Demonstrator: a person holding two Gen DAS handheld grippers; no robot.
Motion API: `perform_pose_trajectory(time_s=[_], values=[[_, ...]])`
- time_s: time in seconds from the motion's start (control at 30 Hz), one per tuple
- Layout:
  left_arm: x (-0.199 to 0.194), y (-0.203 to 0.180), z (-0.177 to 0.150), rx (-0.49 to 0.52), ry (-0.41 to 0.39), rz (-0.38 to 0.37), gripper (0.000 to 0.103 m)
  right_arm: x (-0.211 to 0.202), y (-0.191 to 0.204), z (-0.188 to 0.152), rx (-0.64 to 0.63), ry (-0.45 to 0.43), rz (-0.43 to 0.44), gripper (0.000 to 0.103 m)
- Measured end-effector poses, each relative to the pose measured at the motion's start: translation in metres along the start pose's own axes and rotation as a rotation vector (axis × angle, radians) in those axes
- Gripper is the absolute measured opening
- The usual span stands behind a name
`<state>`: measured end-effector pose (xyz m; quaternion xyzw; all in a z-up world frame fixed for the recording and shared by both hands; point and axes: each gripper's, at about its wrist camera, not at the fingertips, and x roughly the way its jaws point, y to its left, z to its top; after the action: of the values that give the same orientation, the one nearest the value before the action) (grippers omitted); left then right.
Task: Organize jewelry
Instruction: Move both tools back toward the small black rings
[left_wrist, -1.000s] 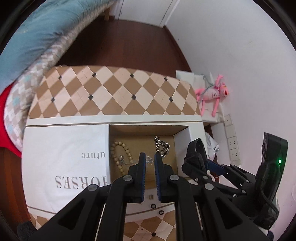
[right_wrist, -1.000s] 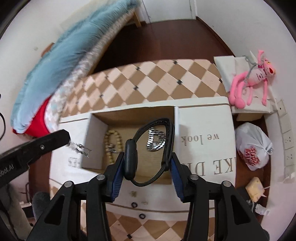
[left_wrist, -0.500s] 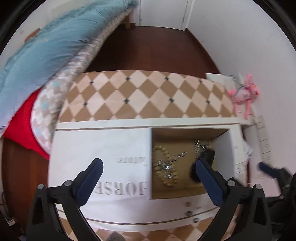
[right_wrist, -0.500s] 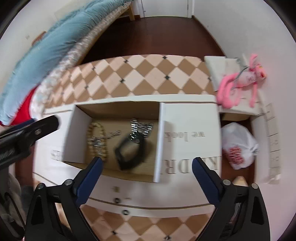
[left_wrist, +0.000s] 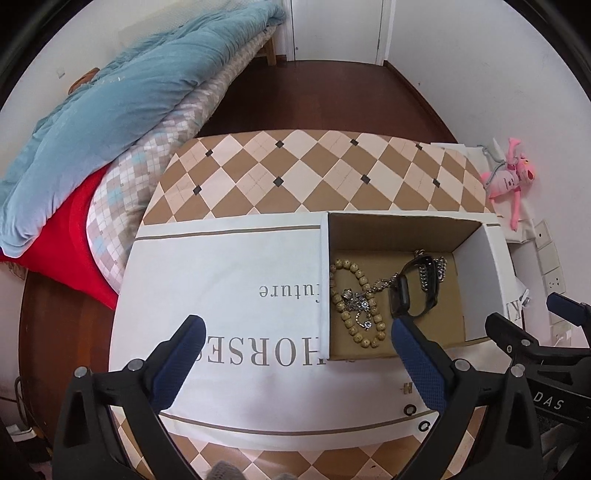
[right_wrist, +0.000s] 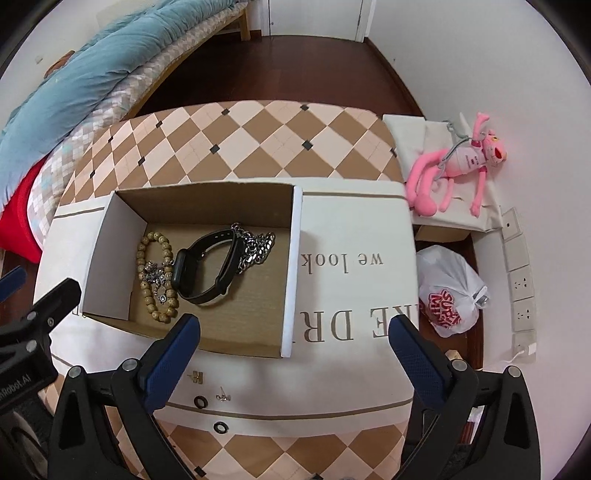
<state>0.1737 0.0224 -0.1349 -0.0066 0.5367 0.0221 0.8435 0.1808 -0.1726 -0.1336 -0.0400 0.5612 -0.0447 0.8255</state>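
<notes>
Both tools hang spread wide with nothing between the blue pads: the left gripper (left_wrist: 293, 330) over the printed white cloth (left_wrist: 229, 280) beside the box, the right gripper (right_wrist: 293, 328) over the box's near right corner and the cloth beyond it.

The open brown cardboard box (right_wrist: 207, 201) sits on that cloth, walls standing on all sides, its white flaps upright at left and right. Inside, the tan wooden bead bracelet (right_wrist: 157, 273) lies along the left wall, a small silver chain (right_wrist: 155, 275) draped across it. The black smartwatch with its looped band (right_wrist: 207, 267) rests in the middle, touching the beads. The chunky silver link chain (right_wrist: 256, 247) sits behind it, near the far wall. The box floor's right half is bare.

Near edge: two small black rings (right_wrist: 210, 413) and a tiny silver earring (right_wrist: 222, 397) lie loose on the cloth, over the brown-and-cream diamond-patterned table (right_wrist: 258, 140).
</notes>
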Motion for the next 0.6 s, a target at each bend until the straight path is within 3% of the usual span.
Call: perform_pose_trajectory(time_s=[0.6], values=[[-0.102, 0.000, -0.020, -0.027, -0.164, -0.016, 0.103, -0.115, -0.009, -0.031, 0.044, -0.209, -0.028, 0.103]])
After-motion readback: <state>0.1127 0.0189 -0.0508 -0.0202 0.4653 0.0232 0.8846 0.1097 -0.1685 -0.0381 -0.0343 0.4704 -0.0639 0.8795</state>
